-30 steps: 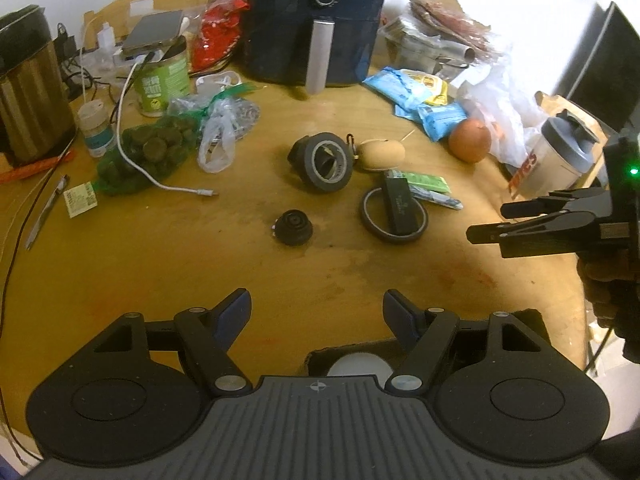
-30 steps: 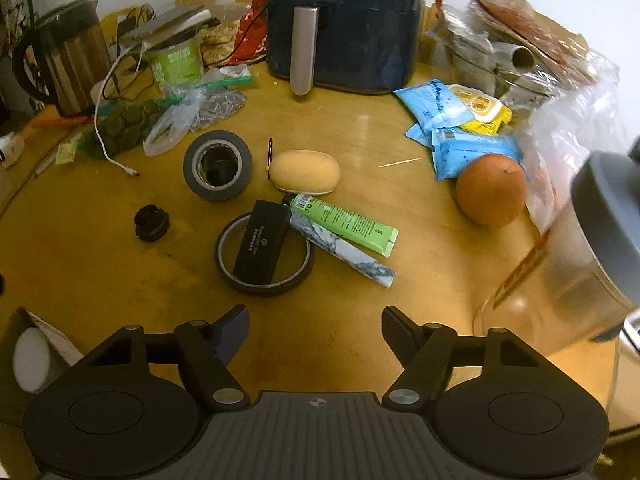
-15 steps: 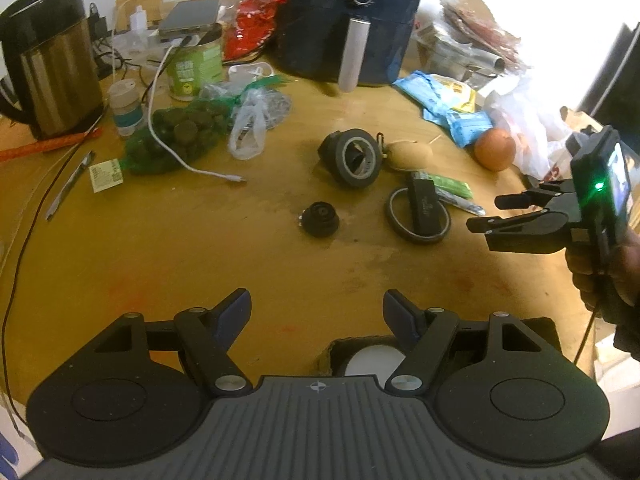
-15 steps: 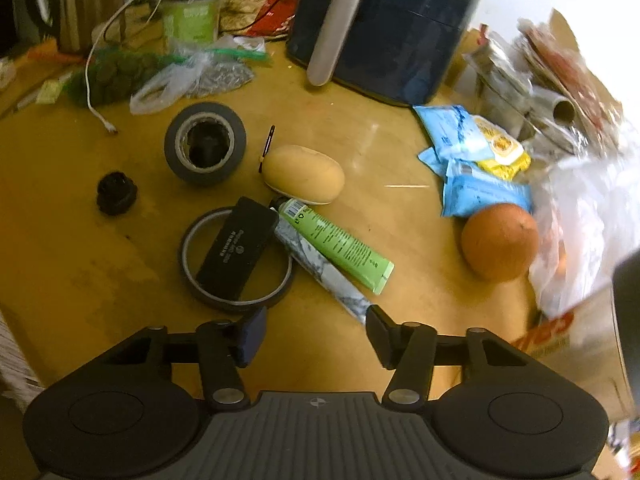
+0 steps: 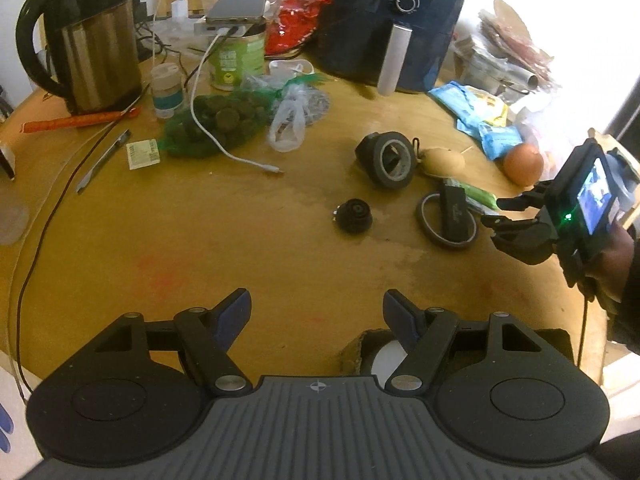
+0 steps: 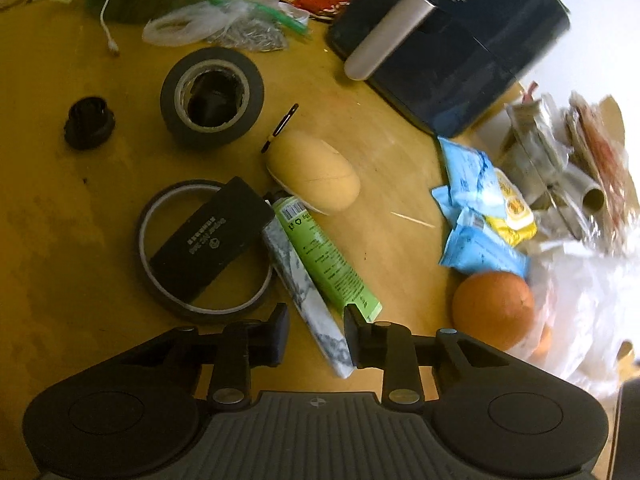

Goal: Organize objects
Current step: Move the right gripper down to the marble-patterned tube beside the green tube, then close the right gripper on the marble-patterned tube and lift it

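Marbled tube (image 6: 304, 280) lying flat on the tabletop (image 6: 72, 248) beside a green tube (image 6: 326, 256), lower end between the right gripper (image 6: 314, 338) jaws, just been closing, not pinching yet. Looks light, squishy, slick; best grabbed mid-body. Left gripper (image 5: 316, 312) released, empty. Cluttered wooden surface, cramped kitchen corner.

My left gripper (image 5: 316, 308) hangs wide open; right gripper (image 6: 316, 334) angled down, fingers just been closing, not clamped.
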A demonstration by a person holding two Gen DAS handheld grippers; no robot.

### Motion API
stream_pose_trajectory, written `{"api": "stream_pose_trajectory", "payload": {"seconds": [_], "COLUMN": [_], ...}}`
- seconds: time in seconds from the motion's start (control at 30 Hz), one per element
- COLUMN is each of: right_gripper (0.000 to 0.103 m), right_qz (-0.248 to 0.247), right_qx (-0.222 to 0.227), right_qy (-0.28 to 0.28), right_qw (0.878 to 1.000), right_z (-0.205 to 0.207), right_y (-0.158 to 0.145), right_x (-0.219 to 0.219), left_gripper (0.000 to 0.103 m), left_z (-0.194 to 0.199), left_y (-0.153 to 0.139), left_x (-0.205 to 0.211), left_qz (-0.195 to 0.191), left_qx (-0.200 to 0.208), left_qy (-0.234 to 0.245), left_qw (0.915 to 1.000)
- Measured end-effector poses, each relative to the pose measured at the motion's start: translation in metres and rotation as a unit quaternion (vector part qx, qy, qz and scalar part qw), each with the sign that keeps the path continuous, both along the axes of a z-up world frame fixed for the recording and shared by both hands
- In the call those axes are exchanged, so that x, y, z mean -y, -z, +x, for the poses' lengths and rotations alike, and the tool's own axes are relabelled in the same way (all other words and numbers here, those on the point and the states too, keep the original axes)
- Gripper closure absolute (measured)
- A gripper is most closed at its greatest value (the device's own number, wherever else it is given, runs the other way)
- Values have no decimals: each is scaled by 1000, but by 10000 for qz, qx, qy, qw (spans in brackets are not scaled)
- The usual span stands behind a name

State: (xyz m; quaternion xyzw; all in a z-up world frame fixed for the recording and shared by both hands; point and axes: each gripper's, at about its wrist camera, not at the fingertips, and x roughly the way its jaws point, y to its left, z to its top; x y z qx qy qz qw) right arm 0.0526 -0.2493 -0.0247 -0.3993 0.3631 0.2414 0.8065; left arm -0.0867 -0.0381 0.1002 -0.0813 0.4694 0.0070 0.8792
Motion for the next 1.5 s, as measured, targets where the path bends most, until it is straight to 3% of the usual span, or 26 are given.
{"api": "stream_pose_trajectory", "payload": {"seconds": [0.33, 0.4, 0.73, 0.8, 0.97, 1.3, 1.5], "right_gripper": [88, 101, 100, 89, 81, 79, 78], "right_qz": [-84, 12, 439, 403, 410, 408, 560], "right_qx": [-57, -132, -465, -467, -475, -633, -1026], "right_qy": [-310, -273, 30, 29, 7, -220, -242], "right_qw": [9995, 9995, 9979, 9981, 9980, 9969, 9929], "right_z": [-1, -2, -17, -16, -8, 17, 38], "right_y": [4, 0, -15, -14, -11, -10, -14], "right_x": [-2, 0, 15, 15, 13, 8, 12], "left_gripper": [31, 31, 31, 31, 31, 31, 31], "left_z": [1, 3, 8, 9, 10, 6, 5], "left_y": [1, 1, 0, 1, -1, -2, -2], "left_x": [2, 4, 15, 16, 18, 8, 4], "left_qz": [1, 6, 2, 3, 17, 39, 35], "left_qx": [-33, -20, 3, -8, 3, -32, -34], "left_qy": [-20, 21, 298, 328, 363, 118, 7], "left_qw": [10000, 10000, 9996, 9995, 9993, 9999, 10000]}}
